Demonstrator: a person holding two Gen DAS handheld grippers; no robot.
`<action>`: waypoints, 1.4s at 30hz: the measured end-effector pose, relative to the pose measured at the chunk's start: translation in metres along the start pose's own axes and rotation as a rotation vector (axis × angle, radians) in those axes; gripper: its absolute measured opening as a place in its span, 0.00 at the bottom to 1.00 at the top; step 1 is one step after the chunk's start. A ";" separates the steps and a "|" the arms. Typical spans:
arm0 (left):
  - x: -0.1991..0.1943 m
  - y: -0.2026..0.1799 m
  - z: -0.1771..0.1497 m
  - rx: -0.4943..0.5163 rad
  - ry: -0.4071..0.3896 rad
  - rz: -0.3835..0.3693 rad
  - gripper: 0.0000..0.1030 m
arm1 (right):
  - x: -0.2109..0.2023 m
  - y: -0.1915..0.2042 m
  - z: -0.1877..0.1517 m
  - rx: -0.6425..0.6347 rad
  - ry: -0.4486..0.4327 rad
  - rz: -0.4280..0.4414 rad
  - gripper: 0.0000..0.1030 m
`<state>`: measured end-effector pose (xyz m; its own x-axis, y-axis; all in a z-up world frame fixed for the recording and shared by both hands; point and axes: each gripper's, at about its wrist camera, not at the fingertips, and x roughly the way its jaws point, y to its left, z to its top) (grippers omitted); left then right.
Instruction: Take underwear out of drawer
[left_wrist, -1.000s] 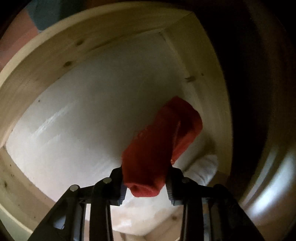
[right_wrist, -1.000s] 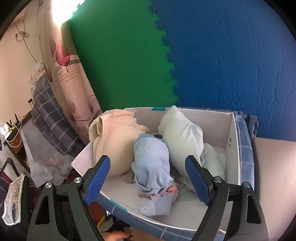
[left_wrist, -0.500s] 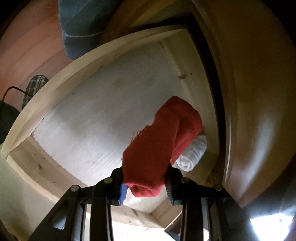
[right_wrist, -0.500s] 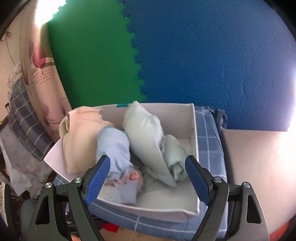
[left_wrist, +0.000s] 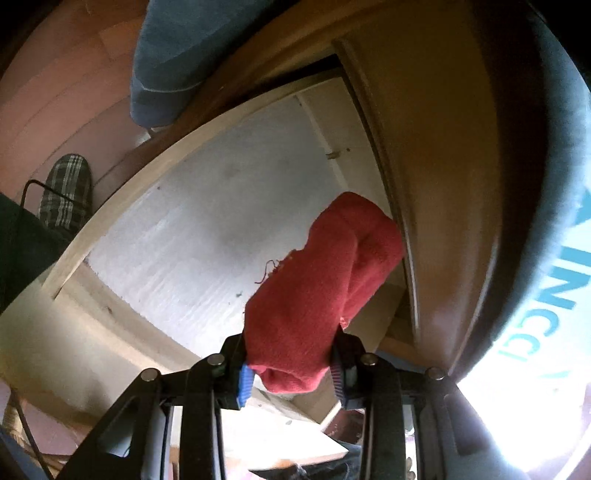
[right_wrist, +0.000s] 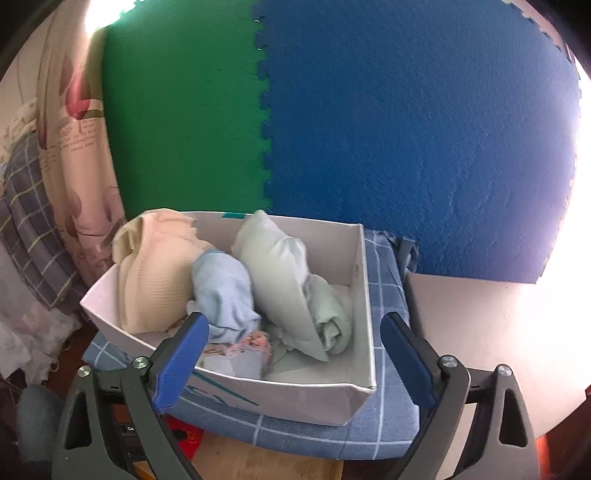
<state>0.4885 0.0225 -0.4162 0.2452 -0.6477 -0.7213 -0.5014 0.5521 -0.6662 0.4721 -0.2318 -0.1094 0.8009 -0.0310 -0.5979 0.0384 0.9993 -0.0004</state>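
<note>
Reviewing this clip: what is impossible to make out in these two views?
- Left wrist view: the drawer's near right corner is hidden behind the red knit underwear held in the left gripper.
- Right wrist view: the white box's floor is hidden by rolled garments; glare whitens the right edge.

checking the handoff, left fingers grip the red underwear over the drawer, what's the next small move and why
Probably carry the rolled red knit underwear, clamped in the left gripper, toward the white cardboard box; it hangs above the pale wooden drawer.

Dim, glare bottom right; fisheye-warped.
</note>
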 end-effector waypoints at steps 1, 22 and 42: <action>-0.006 0.002 0.000 0.003 0.002 -0.005 0.32 | -0.002 0.003 0.000 -0.005 -0.007 0.000 0.92; -0.090 -0.002 -0.038 0.247 0.017 -0.060 0.32 | 0.003 0.004 -0.009 0.008 0.036 -0.002 0.96; -0.201 -0.045 -0.082 0.467 -0.183 -0.128 0.32 | 0.024 -0.032 -0.100 0.042 0.203 -0.034 0.99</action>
<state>0.3933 0.0847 -0.2253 0.4419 -0.6461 -0.6223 -0.0439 0.6773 -0.7344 0.4302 -0.2623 -0.2042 0.6620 -0.0550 -0.7475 0.0919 0.9957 0.0081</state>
